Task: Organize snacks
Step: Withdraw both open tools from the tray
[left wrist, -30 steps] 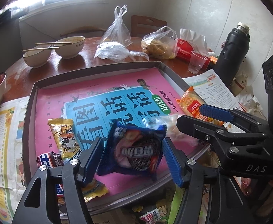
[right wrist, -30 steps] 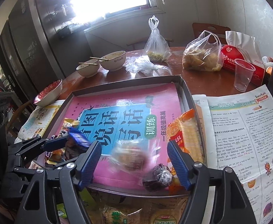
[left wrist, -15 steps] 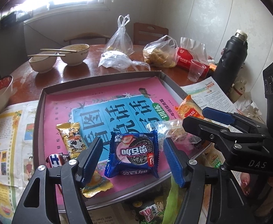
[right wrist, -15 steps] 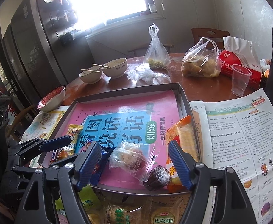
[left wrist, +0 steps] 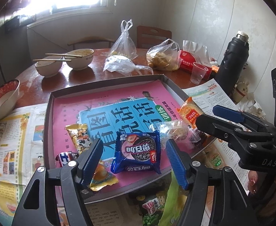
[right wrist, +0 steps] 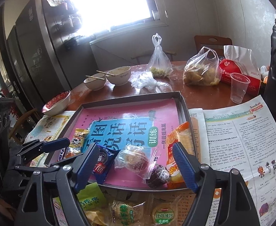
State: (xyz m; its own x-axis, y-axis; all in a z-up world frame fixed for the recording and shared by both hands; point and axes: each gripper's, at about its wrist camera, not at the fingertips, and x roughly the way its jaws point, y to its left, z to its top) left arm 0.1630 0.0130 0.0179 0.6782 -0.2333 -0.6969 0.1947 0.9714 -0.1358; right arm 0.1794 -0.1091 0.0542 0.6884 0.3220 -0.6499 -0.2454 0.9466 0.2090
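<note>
A shallow grey tray [left wrist: 50, 113] is set on a round wooden table [left wrist: 77, 79], with a pink and blue booklet [left wrist: 119, 111] laid flat inside it as a lining.

The left gripper [left wrist: 133, 153] is held above the near edge of the tray with its jaws set wide. A blue biscuit packet [left wrist: 138, 151] is seen lying flat on the booklet between the blue pads [left wrist: 91, 156], which are clear of it on both sides. Nothing is gripped.

The right gripper [right wrist: 135, 161] is likewise held above the near edge of the tray. Its jaws have just been opening and are now set wide. A pastry in a clear wrapper [right wrist: 135, 159] and a dark wrapped sweet [right wrist: 158, 174] lie on the tray floor between the jaws, and neither is pressed by the pads. The orange snack packet [right wrist: 177, 145] is propped against the right wall of the tray.

At the near left of the tray, a yellow packet with a cow print [left wrist: 79, 138], a red, white and blue sweet [left wrist: 64, 157] and a yellow-orange wrapper [left wrist: 102, 177] are grouped close together. Further snack packets [right wrist: 126, 211] are left outside the tray, on the newspaper [right wrist: 237, 137] just below its near edge.

Behind the tray, two bowls with chopsticks [left wrist: 79, 58], clear plastic bags [left wrist: 163, 56], a plastic cup [left wrist: 199, 72], a red tissue pack [left wrist: 191, 60] and a black flask [left wrist: 234, 62] are found on the table. A red-rimmed bowl [left wrist: 1, 99] is placed at the left.
</note>
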